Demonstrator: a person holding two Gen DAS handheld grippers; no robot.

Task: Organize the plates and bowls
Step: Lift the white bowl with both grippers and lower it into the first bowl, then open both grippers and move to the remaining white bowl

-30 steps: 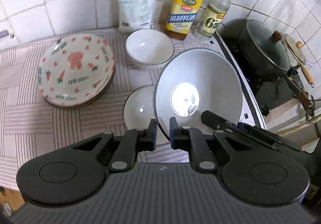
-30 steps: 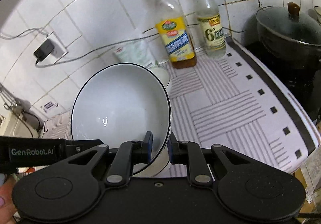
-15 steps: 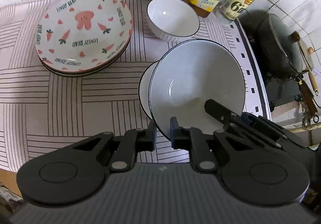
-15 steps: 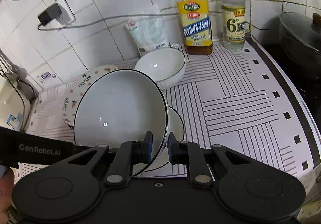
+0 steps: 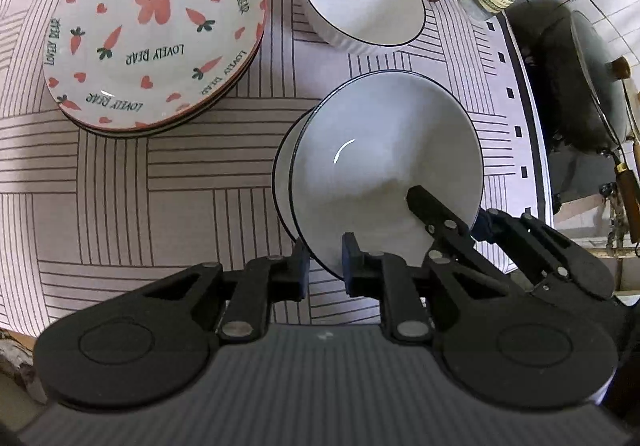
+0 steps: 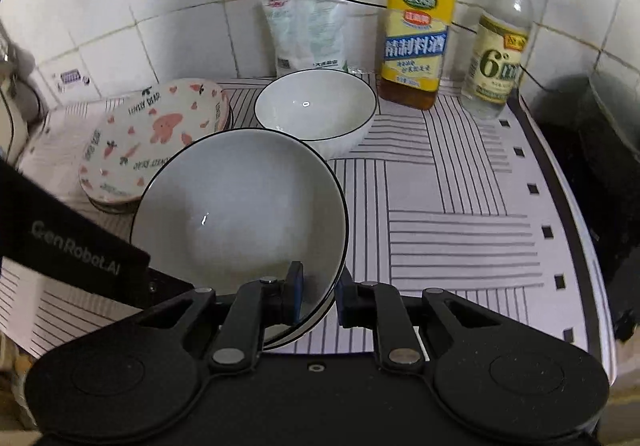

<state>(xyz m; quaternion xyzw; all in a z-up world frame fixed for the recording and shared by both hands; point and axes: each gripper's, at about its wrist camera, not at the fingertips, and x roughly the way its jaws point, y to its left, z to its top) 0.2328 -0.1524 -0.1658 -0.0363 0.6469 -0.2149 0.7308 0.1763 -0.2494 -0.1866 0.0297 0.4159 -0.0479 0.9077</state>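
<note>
Lowered onto second bowl [image 5: 282,174], held bowl [image 5: 384,170] rim between both jaws.

held bowl [image 5: 384,170]: glazed ceramic, glossy, smooth
carrot plates [image 5: 154,30]: glossy glaze, printed
bench cover [image 5: 120,186]: matt, striped
left gripper [image 5: 324,266]: matt black plastic, metal pins
bottles [image 6: 416,42]: clear, paper labels
wall tiles [image 6: 180,26]: shiny

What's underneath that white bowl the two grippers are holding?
Another white dish lies right under the held bowl; only its black-rimmed left edge shows. The rest of it is covered.
</note>
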